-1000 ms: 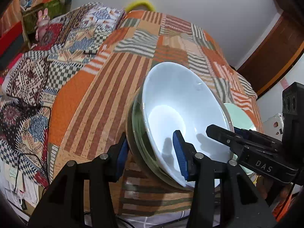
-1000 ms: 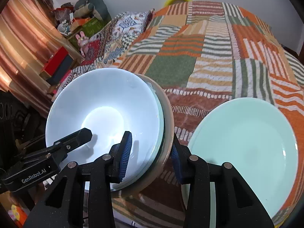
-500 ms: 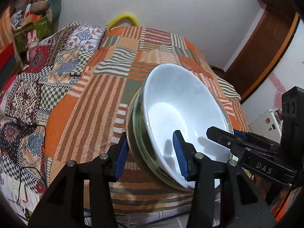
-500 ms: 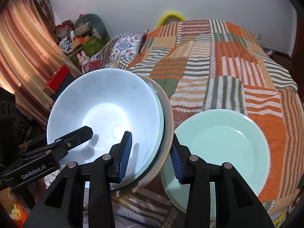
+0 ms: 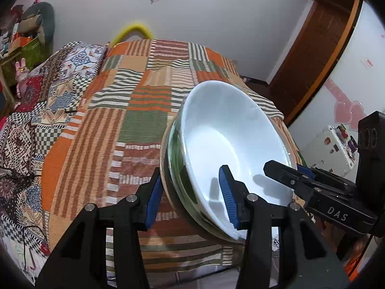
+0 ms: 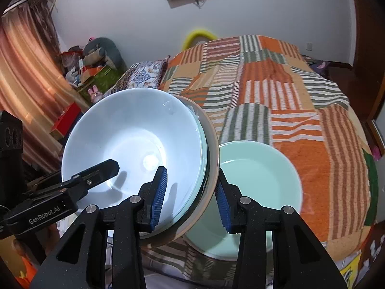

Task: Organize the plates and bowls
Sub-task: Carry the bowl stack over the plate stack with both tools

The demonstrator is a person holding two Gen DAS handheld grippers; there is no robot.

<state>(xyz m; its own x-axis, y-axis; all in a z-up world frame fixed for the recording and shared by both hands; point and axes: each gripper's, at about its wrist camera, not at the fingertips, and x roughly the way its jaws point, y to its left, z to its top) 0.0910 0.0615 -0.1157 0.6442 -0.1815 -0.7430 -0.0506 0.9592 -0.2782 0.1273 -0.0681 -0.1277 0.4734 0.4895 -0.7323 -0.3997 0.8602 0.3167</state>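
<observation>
A nested stack of bowls hangs tilted above the bed, with a white bowl (image 5: pixel 231 144) innermost and a beige outer bowl (image 6: pixel 213 149). My left gripper (image 5: pixel 190 197) is shut on the stack's left rim, one blue pad inside the white bowl and one outside. At the opposite rim my right gripper (image 6: pixel 190 197) is shut on the stack in the same way. A mint green plate (image 6: pixel 259 180) lies flat on the bed, below and right of the stack, near the front edge.
The bed's striped patchwork cover (image 6: pixel 276 91) stretches away behind the stack. A patterned blanket (image 5: pixel 48 91) covers its left side. Boxes and soft toys (image 6: pixel 96 72) crowd the far left by a curtain. A wooden door (image 5: pixel 320 48) stands at the right.
Both grippers have lifted the bowl stack up and back from the bed, still gripping it. The bed and the mint plate now look smaller and farther below.
</observation>
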